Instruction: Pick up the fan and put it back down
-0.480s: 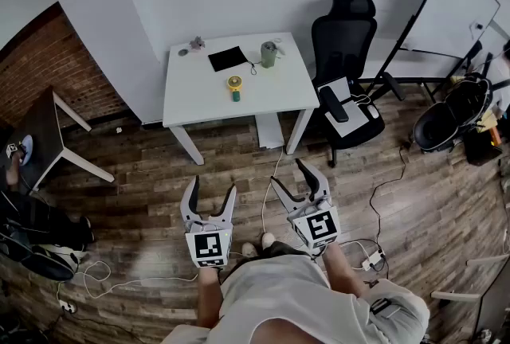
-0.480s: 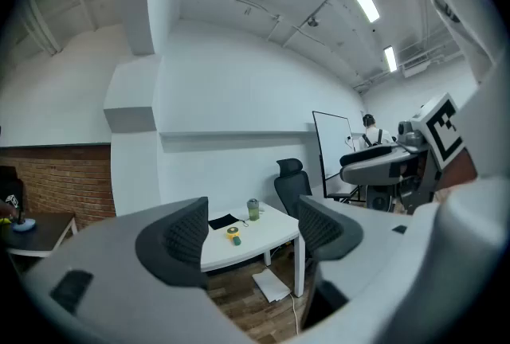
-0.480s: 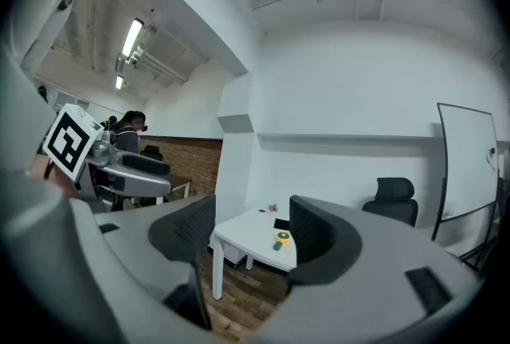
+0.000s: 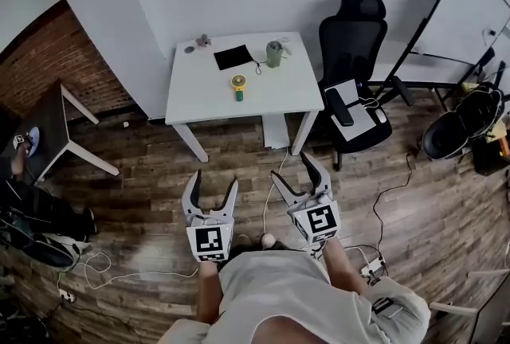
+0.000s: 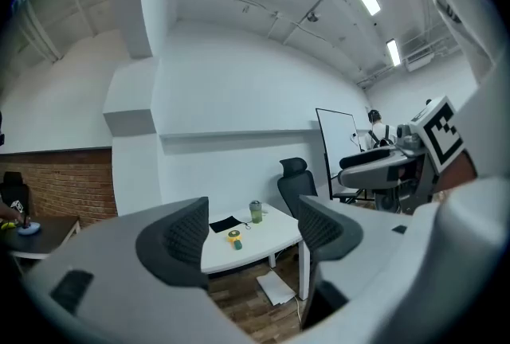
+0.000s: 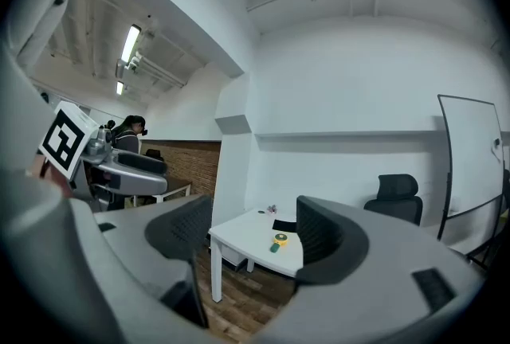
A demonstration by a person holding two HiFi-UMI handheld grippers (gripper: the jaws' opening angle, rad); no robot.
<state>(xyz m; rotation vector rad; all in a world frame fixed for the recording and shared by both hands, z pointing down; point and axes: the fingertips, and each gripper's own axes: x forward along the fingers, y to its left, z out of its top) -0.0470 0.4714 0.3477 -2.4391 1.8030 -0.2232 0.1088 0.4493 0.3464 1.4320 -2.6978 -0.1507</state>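
A small hand fan with a yellow head and green handle lies flat near the middle of the white table. It also shows far off between the jaws as the fan in the left gripper view and the fan in the right gripper view. My left gripper and right gripper are both open and empty, held over the wooden floor well short of the table. Nothing sits between either pair of jaws.
On the table stand a green cup, a black pad and a small object at the back. A black office chair stands right of the table, a whiteboard beyond. Cables lie on the floor.
The head view has shifted slightly, so the table sits a little lower and to the right. Both grippers keep the same open pose.
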